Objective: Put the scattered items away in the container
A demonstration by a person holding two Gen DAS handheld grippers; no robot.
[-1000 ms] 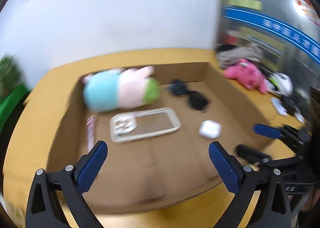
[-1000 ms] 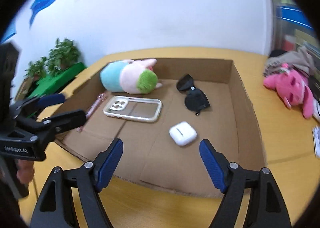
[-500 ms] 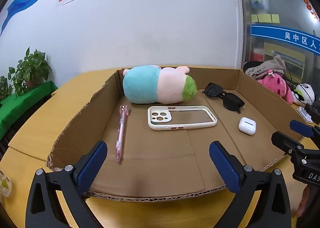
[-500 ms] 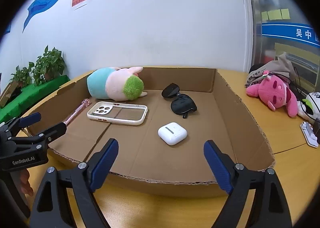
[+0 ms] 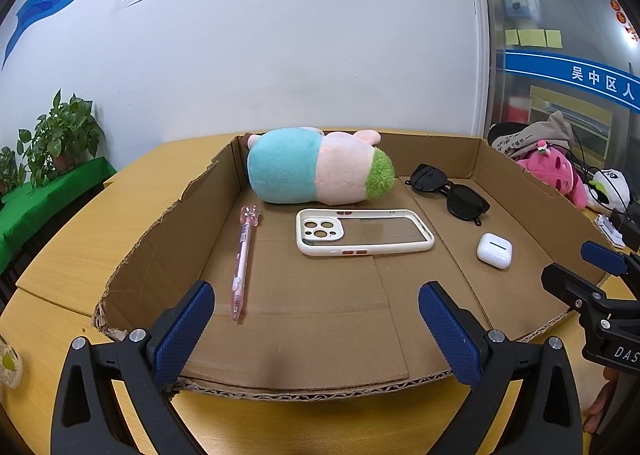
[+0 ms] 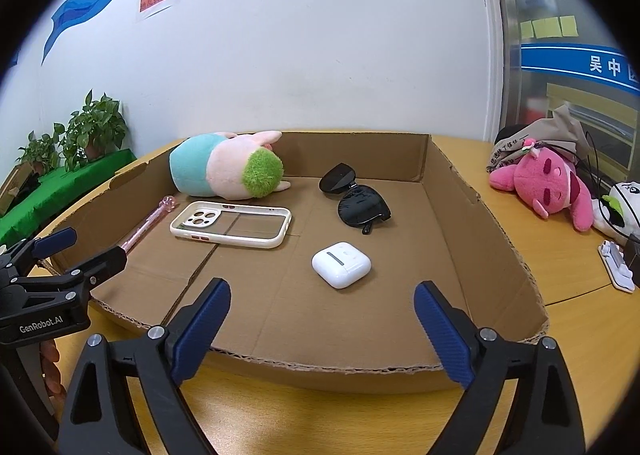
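- Both views have settled and dropped lower than a second ago — the blur is gone, and the cardboard box point(image 5: 168, 239) now sits square ahead on the desk point(image 5: 120, 207).
- Left gripper point(image 5: 316, 329) and right gripper point(image 6: 322, 331) hover at the box's near edge, jaws wide apart, holding nothing.
- Plush toy point(image 5: 316, 167) lies by the far-left corner; pen point(image 5: 243, 255), phone case point(image 5: 362, 231), sunglasses point(image 5: 452, 191) and earbud case point(image 6: 341, 264) lie on the box floor.
- Everything already inside — the tidying looks done.

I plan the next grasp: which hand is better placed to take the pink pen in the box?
Left, probably. The pink pen lies just ahead of the open left gripper; the right gripper faces the earbud case.
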